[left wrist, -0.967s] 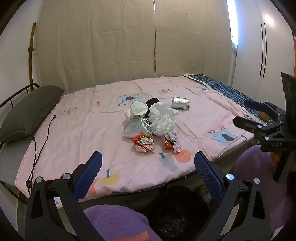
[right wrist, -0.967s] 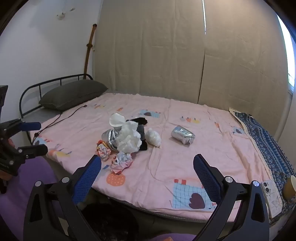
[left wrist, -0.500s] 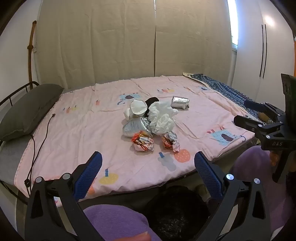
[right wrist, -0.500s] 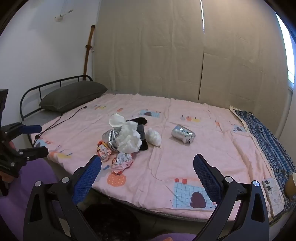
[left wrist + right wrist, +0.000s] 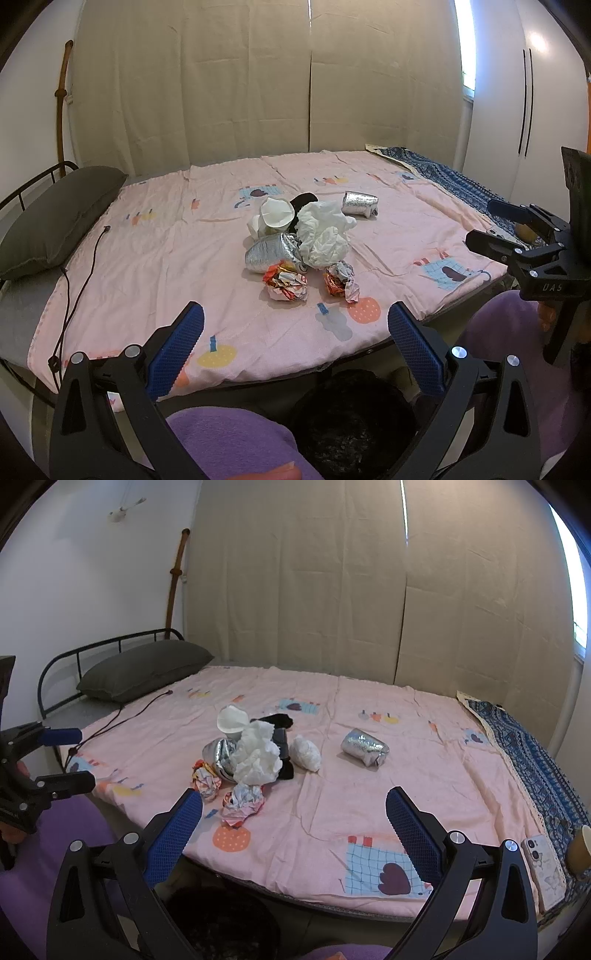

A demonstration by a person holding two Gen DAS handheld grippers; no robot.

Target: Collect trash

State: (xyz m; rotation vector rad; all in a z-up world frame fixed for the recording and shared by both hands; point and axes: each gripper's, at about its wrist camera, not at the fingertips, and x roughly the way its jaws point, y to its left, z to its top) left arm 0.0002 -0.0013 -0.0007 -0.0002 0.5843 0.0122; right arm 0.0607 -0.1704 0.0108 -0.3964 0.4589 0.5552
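Note:
A pile of trash lies mid-bed on the pink sheet (image 5: 184, 236): crumpled white paper (image 5: 323, 236) (image 5: 258, 757), a silver foil bag (image 5: 269, 253) (image 5: 218, 755), a white cup (image 5: 277, 214) (image 5: 232, 720), two crumpled coloured wrappers (image 5: 286, 284) (image 5: 340, 282), and a silver foil can (image 5: 360, 203) (image 5: 364, 746) lying apart. A black bin (image 5: 351, 424) (image 5: 221, 923) stands on the floor below the bed edge. My left gripper (image 5: 295, 347) and right gripper (image 5: 293, 832) are both open and empty, held short of the bed.
A grey pillow (image 5: 144, 668) and a black cable (image 5: 81, 273) lie at the head end. A blue patterned cloth (image 5: 532, 746), a phone (image 5: 543, 867) and a brown cup (image 5: 580, 849) sit at the foot end. Curtains hang behind the bed.
Both views have shifted only slightly; the trash pile has not moved and both grippers stay open.

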